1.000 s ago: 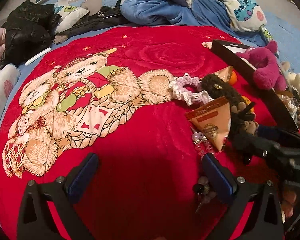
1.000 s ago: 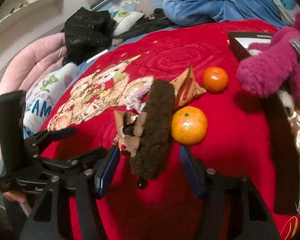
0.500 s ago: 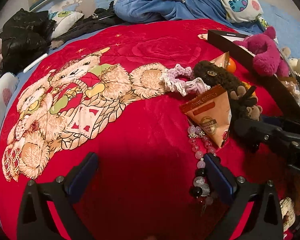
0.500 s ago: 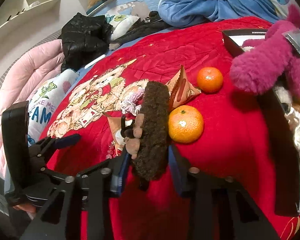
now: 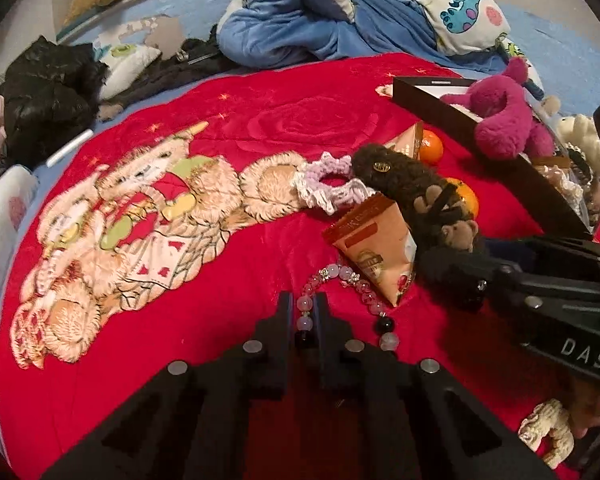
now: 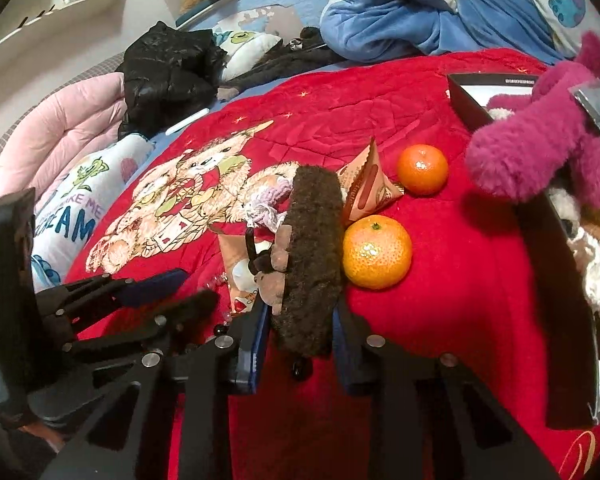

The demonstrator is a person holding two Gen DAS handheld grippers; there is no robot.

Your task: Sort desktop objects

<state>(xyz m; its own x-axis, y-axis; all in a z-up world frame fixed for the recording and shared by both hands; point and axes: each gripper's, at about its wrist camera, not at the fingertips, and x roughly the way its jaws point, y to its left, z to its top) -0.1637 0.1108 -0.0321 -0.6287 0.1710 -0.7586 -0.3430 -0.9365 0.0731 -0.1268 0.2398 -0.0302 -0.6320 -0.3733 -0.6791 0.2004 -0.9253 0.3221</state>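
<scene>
The left gripper (image 5: 302,312), wide open a moment ago, is closing on the bead bracelet (image 5: 354,280) near the red blanket's (image 5: 228,128) front edge, and the right gripper (image 6: 300,322) now squeezes the brown fuzzy toy (image 6: 312,248), so both look ready to lift.

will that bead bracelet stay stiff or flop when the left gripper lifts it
Probably floppy: the bead bracelet lies in a loose curve on the red blanket. The left gripper, closing on just one bead, may let it slip or swing; the round beads look smooth.
</scene>
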